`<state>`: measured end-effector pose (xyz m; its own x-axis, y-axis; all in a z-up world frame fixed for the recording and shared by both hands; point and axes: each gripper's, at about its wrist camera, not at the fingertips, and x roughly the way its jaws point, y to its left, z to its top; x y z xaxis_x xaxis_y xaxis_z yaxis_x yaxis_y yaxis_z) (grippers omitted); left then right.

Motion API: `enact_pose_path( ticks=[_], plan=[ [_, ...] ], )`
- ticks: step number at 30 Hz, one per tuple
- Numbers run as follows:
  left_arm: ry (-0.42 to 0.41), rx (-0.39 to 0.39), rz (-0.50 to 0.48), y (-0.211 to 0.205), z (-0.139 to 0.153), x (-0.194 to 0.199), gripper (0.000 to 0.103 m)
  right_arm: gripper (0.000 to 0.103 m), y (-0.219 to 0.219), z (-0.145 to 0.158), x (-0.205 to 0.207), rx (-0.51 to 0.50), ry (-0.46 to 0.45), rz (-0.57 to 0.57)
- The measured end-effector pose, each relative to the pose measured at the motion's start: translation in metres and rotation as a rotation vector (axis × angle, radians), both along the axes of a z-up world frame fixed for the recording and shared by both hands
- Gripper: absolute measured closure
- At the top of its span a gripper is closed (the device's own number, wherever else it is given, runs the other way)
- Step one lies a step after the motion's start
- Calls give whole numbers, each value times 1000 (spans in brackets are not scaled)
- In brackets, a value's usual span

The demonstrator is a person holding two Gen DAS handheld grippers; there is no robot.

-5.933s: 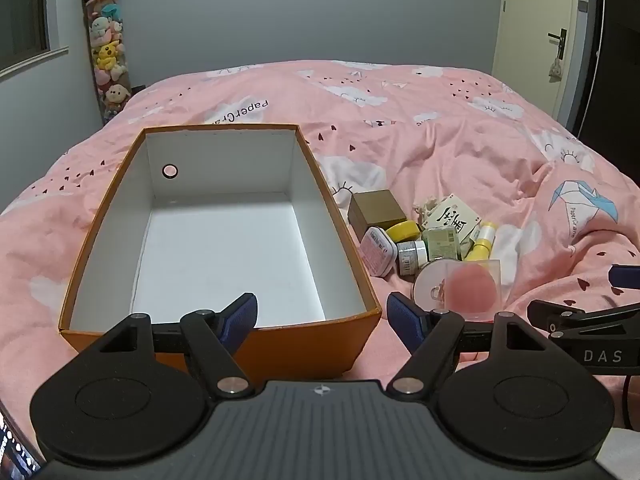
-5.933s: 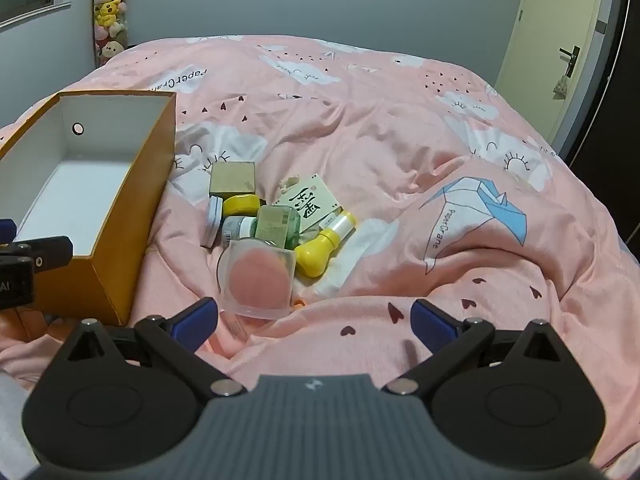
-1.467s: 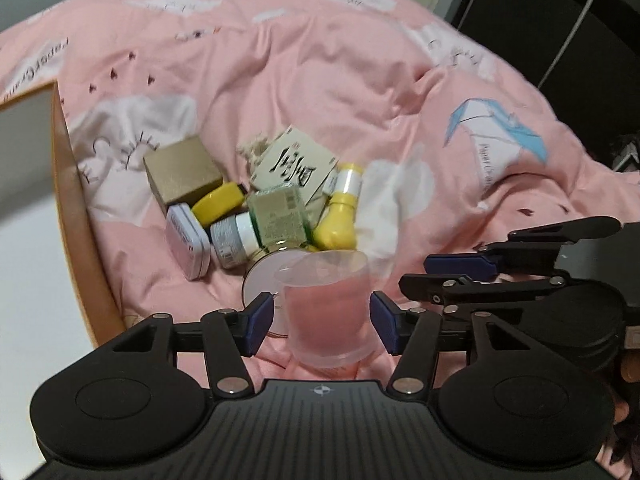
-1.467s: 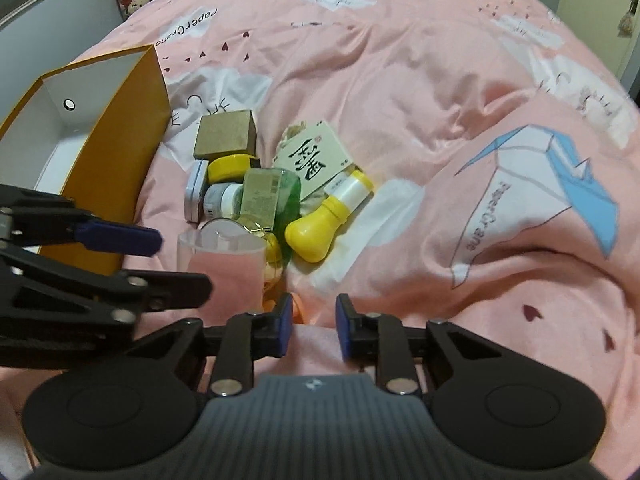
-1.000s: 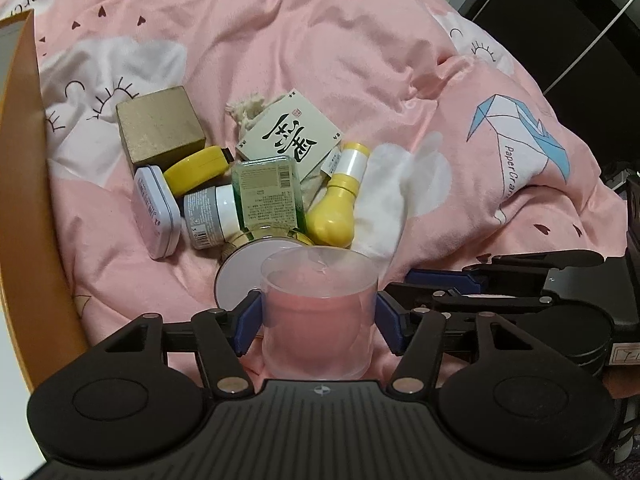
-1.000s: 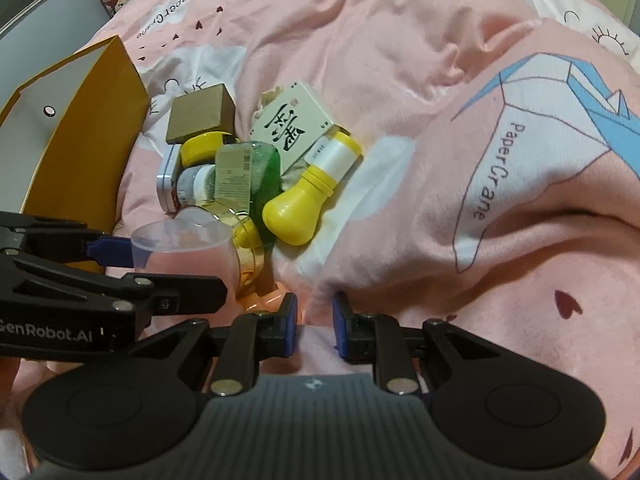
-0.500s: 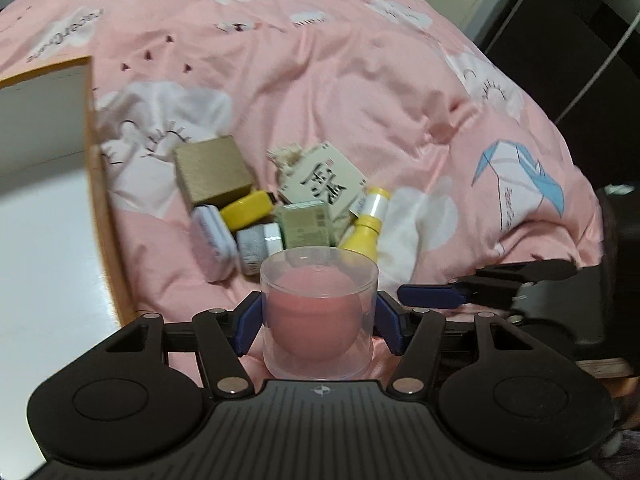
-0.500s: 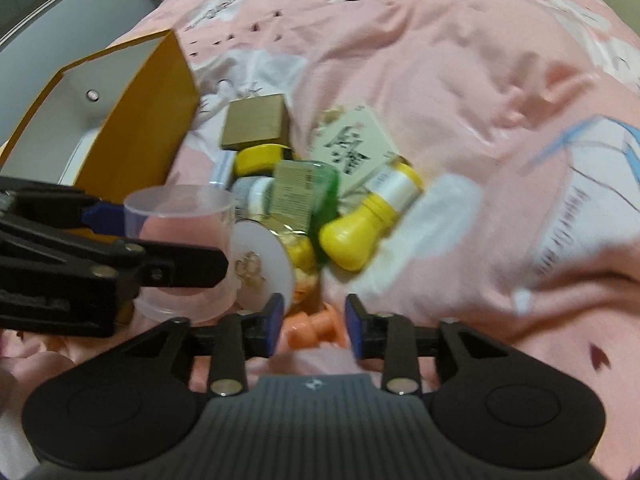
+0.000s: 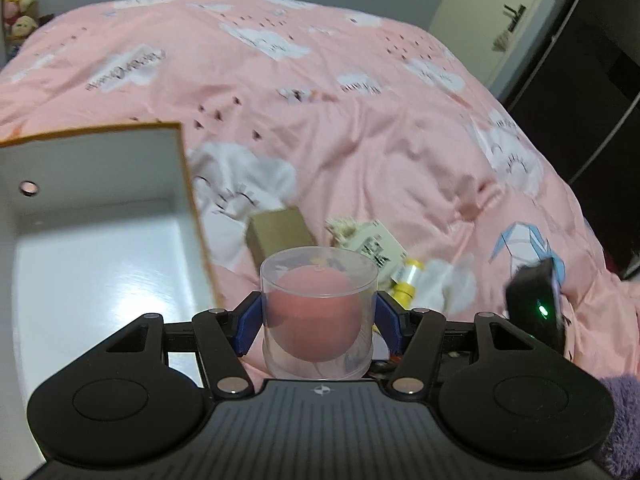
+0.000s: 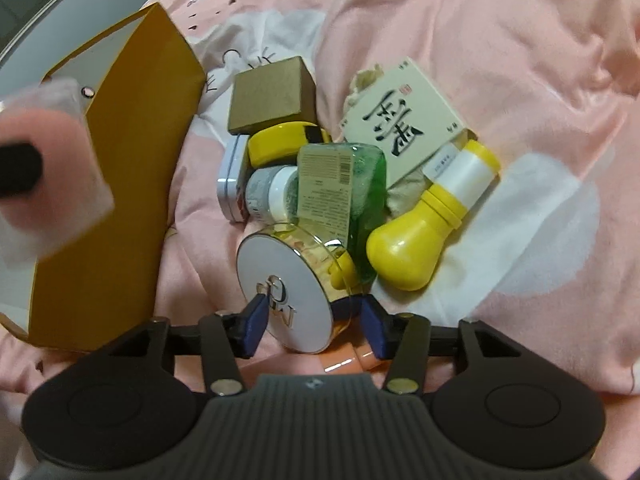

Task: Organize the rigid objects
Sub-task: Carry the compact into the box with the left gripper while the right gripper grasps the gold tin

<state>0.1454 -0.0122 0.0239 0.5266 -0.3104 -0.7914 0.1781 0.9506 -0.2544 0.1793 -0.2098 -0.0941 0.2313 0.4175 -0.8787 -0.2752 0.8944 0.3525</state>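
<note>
While the left gripper [image 9: 319,322] clamps the clear pink-filled container [image 9: 319,312] upright beside the orange box [image 9: 192,200] at ten o'clock, the right gripper [image 10: 314,322] straddles the round white-lidded case [image 10: 286,292], contact unclear.

— How's the light?
— Dim and soft indoors; my views bow at the rims. Motion smears the orange box [image 9: 188,184] edge.
— Glare?
— Sheen on the box floor, highlights on the yellow bottle [image 10: 412,248]. The clear cup [image 10: 48,168] is a blur.
</note>
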Motion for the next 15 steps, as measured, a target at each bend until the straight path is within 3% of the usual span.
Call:
enact_pose_path(
  ticks=[2, 7, 11, 15],
  plan=[
    [-7, 10, 15, 9, 5, -1, 34, 67, 4, 9, -6, -11, -32, 21],
    [7, 60, 51, 37, 9, -6, 34, 71, 16, 23, -11, -22, -99, 87],
    [72, 89, 103, 62, -2, -9, 34, 70, 28, 17, -1, -1, -82, 118],
    [166, 66, 141, 83, -22, -9, 34, 74, 38, 19, 2, -2, -88, 122]
  ],
)
